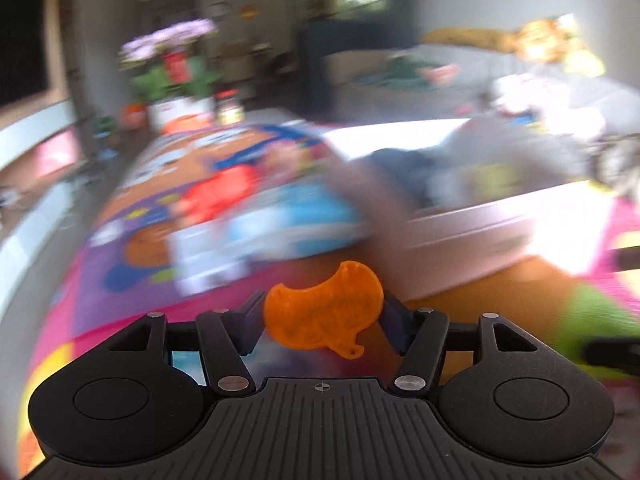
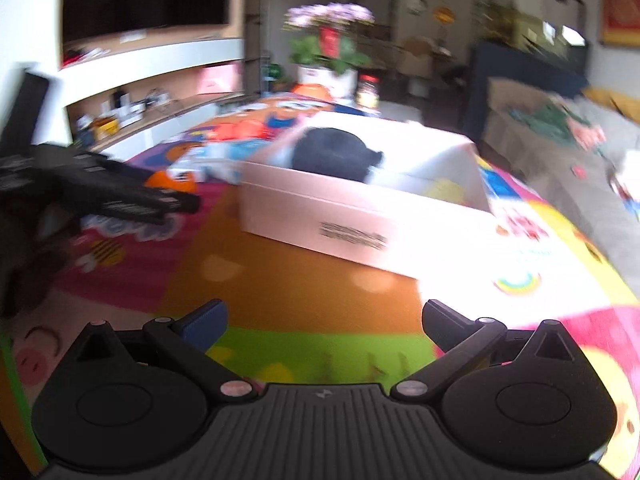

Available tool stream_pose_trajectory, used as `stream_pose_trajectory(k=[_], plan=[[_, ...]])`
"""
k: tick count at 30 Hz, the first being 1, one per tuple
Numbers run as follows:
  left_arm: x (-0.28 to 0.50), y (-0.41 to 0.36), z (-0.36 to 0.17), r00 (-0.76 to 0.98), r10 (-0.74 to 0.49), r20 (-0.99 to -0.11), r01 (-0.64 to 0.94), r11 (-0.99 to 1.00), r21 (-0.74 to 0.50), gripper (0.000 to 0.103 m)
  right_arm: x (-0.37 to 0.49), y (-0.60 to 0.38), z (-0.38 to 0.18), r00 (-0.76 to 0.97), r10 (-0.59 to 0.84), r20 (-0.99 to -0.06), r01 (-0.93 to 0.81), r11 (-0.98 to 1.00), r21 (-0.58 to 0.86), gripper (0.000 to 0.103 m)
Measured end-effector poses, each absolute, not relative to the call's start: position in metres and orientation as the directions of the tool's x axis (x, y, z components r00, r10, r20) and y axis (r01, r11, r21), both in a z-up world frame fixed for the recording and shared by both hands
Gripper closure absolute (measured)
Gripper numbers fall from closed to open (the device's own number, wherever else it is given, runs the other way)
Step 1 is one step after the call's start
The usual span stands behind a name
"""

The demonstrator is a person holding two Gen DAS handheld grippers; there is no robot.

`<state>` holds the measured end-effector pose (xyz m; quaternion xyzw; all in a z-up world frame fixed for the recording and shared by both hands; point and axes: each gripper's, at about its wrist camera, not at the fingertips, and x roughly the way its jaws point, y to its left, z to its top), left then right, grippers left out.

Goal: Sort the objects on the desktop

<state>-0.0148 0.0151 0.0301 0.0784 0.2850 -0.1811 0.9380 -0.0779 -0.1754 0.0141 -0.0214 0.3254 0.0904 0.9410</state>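
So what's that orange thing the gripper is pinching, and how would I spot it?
Find the colourful cartoon play mat with the white cardboard box on it. In front of the box, the left gripper pinches a small flat orange plastic piece with curved edges. Nothing else is held, and the right gripper is open and holds nothing.

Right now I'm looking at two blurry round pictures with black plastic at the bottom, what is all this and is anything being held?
No robot here: a person carries a two-finger tool in each hand, and a camera on each looks out along its fingers. The black plastic is the tool itself.

One picture is from the left tool. It is shut on a flat orange plastic piece.

The other is from the right tool, which stands open with nothing in it. The left tool also shows at that picture's left edge.

Both hang over a colourful cartoon play mat. On it stands an open white box with a dark object inside, too blurred to name.
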Motion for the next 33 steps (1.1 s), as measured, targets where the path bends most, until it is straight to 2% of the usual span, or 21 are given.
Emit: stream_pose_trajectory(k=[1,3,4,5,8,12,17,19,21,24,26,33], plan=[[-0.022,0.007,0.034,0.759,-0.348,-0.551,0.43,0.902,0.023,0.036,-0.075,-0.183,0.012,0.765,0.148,-0.627,-0.15,0.987,0.05,0.0],[-0.029,-0.009,0.039,0.734,-0.416,-0.537,0.501,0.866,0.013,0.022,-0.071,-0.194,0.007,0.751,0.138,-0.646,-0.089,0.99,0.107,0.0],[-0.03,-0.014,0.041,0.728,-0.435,-0.529,0.524,0.852,0.02,0.01,-0.068,-0.199,0.003,0.745,0.136,-0.653,-0.065,0.989,0.132,0.0],[-0.029,-0.016,0.044,0.738,-0.44,-0.511,0.53,0.848,0.035,0.007,-0.068,-0.202,0.002,0.744,0.138,-0.654,-0.054,0.988,0.146,0.0],[-0.016,-0.005,0.054,0.788,-0.39,-0.476,0.463,0.886,0.041,0.008,-0.071,-0.206,0.002,0.758,0.153,-0.634,-0.056,0.984,0.17,0.0],[0.034,0.023,0.07,0.842,-0.283,-0.459,0.293,0.955,-0.052,0.007,-0.071,-0.202,0.0,0.75,0.165,-0.64,-0.08,0.984,0.159,0.0],[0.124,0.02,0.067,0.827,-0.207,-0.522,0.192,0.978,-0.084,0.007,-0.07,-0.201,0.0,0.749,0.157,-0.644,-0.075,0.985,0.154,0.0],[0.152,0.013,0.057,0.808,-0.164,-0.566,0.171,0.984,-0.041,0.014,-0.071,-0.203,0.0,0.75,0.156,-0.642,-0.064,0.984,0.165,0.0],[0.167,0.008,0.044,0.797,-0.086,-0.598,0.149,0.987,0.056,0.019,-0.071,-0.206,-0.001,0.75,0.16,-0.642,-0.054,0.982,0.182,0.0],[0.165,0.004,0.029,0.81,0.0,-0.586,0.174,0.955,0.24,0.022,-0.07,-0.209,-0.001,0.75,0.174,-0.638,-0.054,0.978,0.204,0.0],[0.154,0.007,0.023,0.812,-0.003,-0.584,0.223,0.926,0.305,0.024,-0.07,-0.209,-0.001,0.75,0.178,-0.637,-0.055,0.977,0.208,0.0],[0.089,0.03,0.025,0.755,-0.154,-0.638,0.383,0.893,0.237,0.026,-0.071,-0.211,-0.001,0.752,0.192,-0.63,-0.06,0.972,0.225,0.0]])
